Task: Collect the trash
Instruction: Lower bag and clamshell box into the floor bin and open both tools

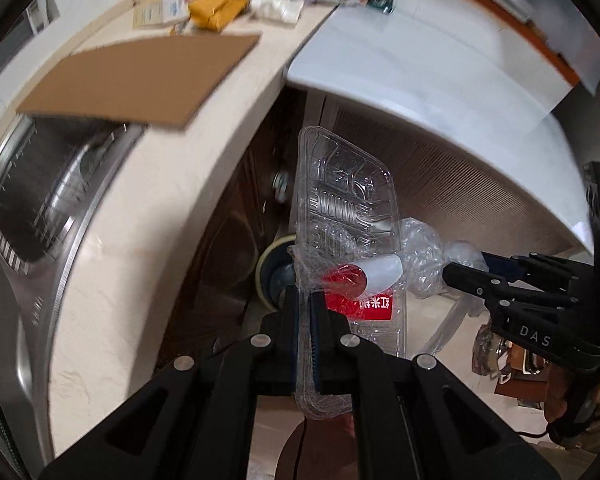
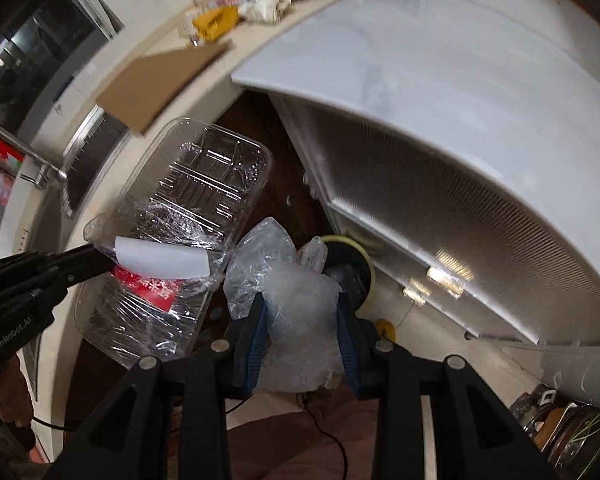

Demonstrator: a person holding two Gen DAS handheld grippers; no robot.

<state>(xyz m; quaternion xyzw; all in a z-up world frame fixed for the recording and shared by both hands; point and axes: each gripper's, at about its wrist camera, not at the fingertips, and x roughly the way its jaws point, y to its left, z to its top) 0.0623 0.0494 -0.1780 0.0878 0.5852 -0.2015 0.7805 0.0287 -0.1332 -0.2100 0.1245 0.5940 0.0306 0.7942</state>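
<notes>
My left gripper (image 1: 304,300) is shut on the rim of a clear plastic tray (image 1: 346,204) with a red and white label (image 1: 370,280); the tray stands upright in the air over the floor. The tray also shows in the right wrist view (image 2: 188,216), with the left gripper (image 2: 96,258) at its edge. My right gripper (image 2: 302,304) is shut on a crumpled clear plastic bag (image 2: 296,320). It shows from the side in the left wrist view (image 1: 456,268), with the bag (image 1: 424,256) next to the tray. A round trash bin (image 2: 360,268) with a pale rim stands on the floor just beyond the bag.
A cream counter (image 1: 148,216) holds a sheet of cardboard (image 1: 140,80), a yellow packet (image 1: 216,12) and several wrappers at its far end. A steel sink (image 1: 40,200) lies at the left. A white table top (image 2: 440,80) spreads at the right.
</notes>
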